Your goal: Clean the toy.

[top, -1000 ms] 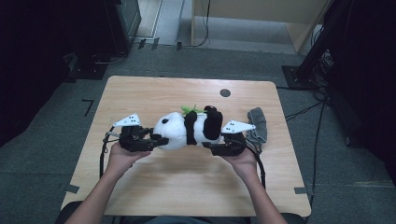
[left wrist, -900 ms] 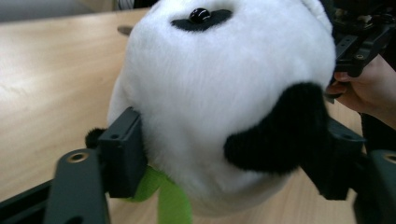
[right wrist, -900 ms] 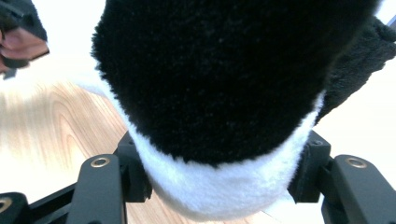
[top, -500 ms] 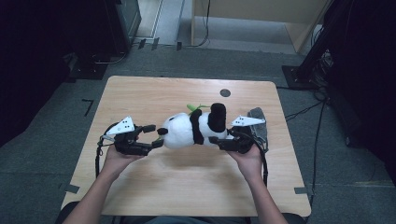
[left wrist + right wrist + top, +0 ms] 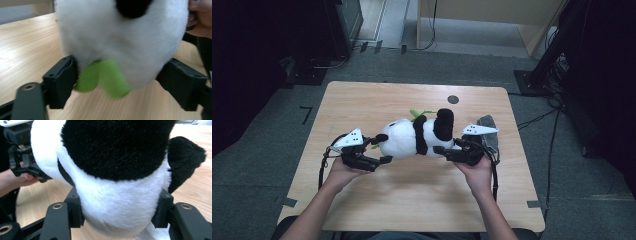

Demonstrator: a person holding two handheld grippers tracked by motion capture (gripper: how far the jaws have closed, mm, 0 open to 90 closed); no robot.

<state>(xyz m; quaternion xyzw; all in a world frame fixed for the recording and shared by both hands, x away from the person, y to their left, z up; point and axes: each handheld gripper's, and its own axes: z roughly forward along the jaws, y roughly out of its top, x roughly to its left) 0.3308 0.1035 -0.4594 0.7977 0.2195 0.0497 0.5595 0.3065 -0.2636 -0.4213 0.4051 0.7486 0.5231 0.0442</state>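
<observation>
A black-and-white panda plush (image 5: 412, 139) lies on its side across the middle of the wooden table (image 5: 362, 105), held between both grippers. My left gripper (image 5: 381, 149) is shut on its white head, and fur presses against both jaws in the left gripper view (image 5: 120, 82). A green plush piece (image 5: 105, 80) hangs under the head there, and a green leaf (image 5: 419, 112) pokes out on the far side. My right gripper (image 5: 443, 150) is shut on the panda's rear body (image 5: 117, 202), with one black leg (image 5: 185, 160) beside it.
A grey cloth-like item (image 5: 489, 137) lies just right of the right gripper. A small dark round mark (image 5: 453, 99) sits near the table's far edge. Dark equipment and cables stand on the floor beyond the table's far and right sides.
The panda has shifted slightly right and away from the person with both grippers still on it. Its black leg now leans more toward the far side.
</observation>
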